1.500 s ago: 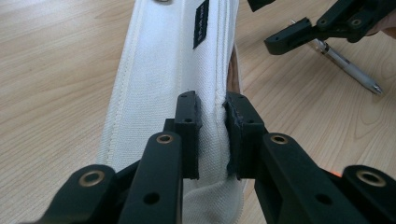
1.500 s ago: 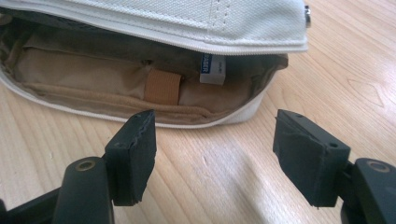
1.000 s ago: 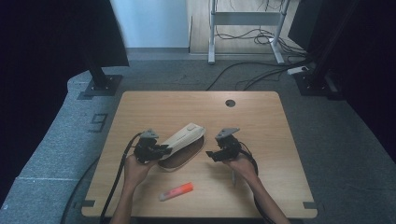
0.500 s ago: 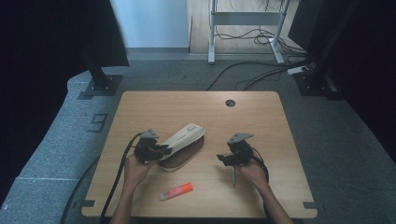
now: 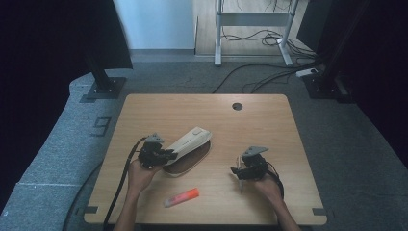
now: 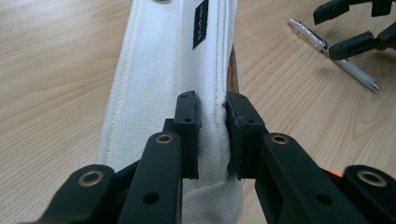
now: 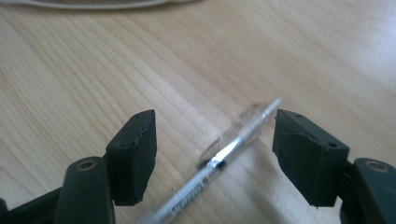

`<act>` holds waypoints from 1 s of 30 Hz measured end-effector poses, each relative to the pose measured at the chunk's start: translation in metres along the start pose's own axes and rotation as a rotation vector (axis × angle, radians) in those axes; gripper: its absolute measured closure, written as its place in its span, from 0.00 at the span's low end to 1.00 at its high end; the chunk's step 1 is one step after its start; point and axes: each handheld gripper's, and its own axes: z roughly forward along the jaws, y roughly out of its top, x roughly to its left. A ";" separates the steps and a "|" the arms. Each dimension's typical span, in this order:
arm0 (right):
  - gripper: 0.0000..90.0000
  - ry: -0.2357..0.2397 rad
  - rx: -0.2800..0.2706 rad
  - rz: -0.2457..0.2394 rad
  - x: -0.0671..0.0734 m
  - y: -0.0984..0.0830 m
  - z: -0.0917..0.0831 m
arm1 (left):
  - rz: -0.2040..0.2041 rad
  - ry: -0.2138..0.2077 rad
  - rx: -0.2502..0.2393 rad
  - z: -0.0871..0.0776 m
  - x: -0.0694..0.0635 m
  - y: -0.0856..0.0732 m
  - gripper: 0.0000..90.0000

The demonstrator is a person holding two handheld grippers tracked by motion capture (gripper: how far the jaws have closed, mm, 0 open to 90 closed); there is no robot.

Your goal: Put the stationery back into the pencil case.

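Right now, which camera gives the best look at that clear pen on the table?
The right gripper view: the pen lies on the wood, large, between the right gripper's open jaws, print along its barrel. The left gripper view catches it smaller, by that gripper's jaws. In the high view it is a thin sliver.

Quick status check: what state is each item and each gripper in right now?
pencil case: lying on the table, mouth open, one edge pinched.
left gripper: shut on the pencil case's fabric edge.
right gripper: open, jaws have just been closing, pen between them, pads not touching it.
pen: flat on the table, not gripped.
orange marker: lying loose on the table, capped, untouched.
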 end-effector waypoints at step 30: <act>0.86 -0.008 0.020 0.025 0.008 -0.017 -0.009 | 0.001 -0.008 0.001 0.001 -0.001 0.000 0.84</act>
